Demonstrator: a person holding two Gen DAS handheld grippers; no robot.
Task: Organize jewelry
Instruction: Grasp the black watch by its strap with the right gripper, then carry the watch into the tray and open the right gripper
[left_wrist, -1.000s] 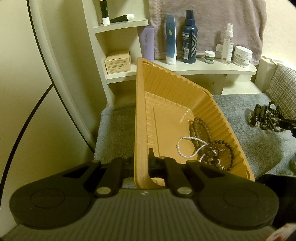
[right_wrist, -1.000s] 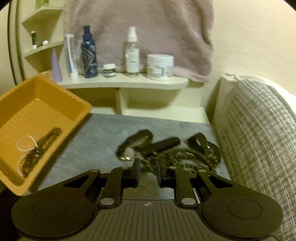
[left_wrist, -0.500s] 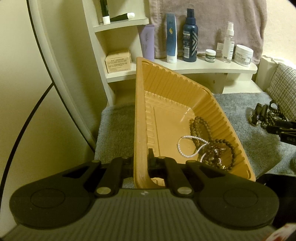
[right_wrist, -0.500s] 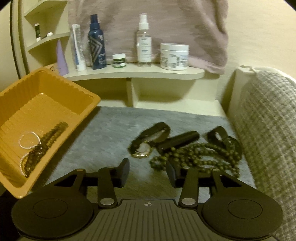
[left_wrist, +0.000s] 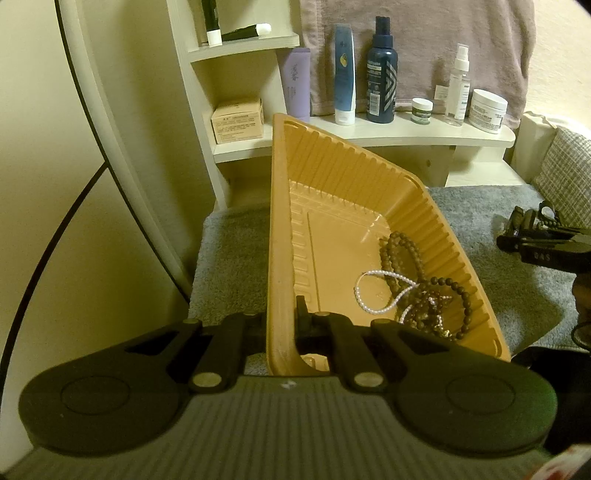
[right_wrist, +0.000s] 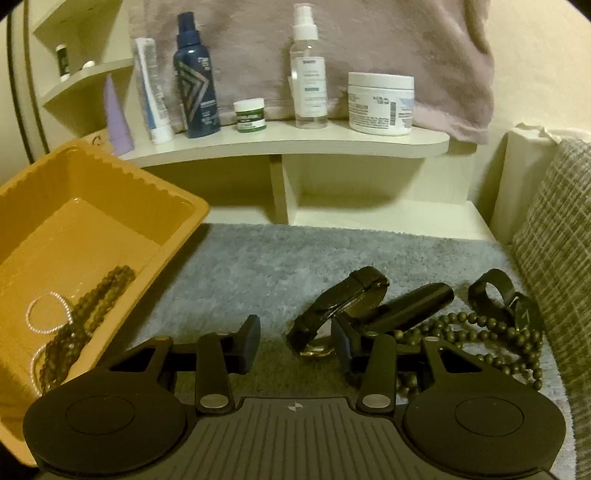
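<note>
My left gripper (left_wrist: 281, 325) is shut on the near rim of an orange plastic tray (left_wrist: 280, 236) and holds it tilted. The tray holds brown bead strings (left_wrist: 402, 251) and a white pearl strand (left_wrist: 373, 291); it also shows in the right wrist view (right_wrist: 44, 177). My right gripper (right_wrist: 297, 341) is open and empty, low over the grey mat (right_wrist: 258, 266). Just ahead of it lie a black watch (right_wrist: 340, 299), a black cylinder (right_wrist: 410, 302), a green bead necklace (right_wrist: 476, 328) and a second black watch (right_wrist: 498, 295).
A cream shelf (right_wrist: 295, 144) at the back carries bottles, tubes and jars below a hanging mauve towel (right_wrist: 369, 44). A small box (left_wrist: 238, 120) sits on a side shelf. A checked cushion (right_wrist: 557, 258) borders the mat on the right.
My right gripper has opened wide and moved forward toward the jewelry pile. The left gripper and tray have stayed nearly still.
</note>
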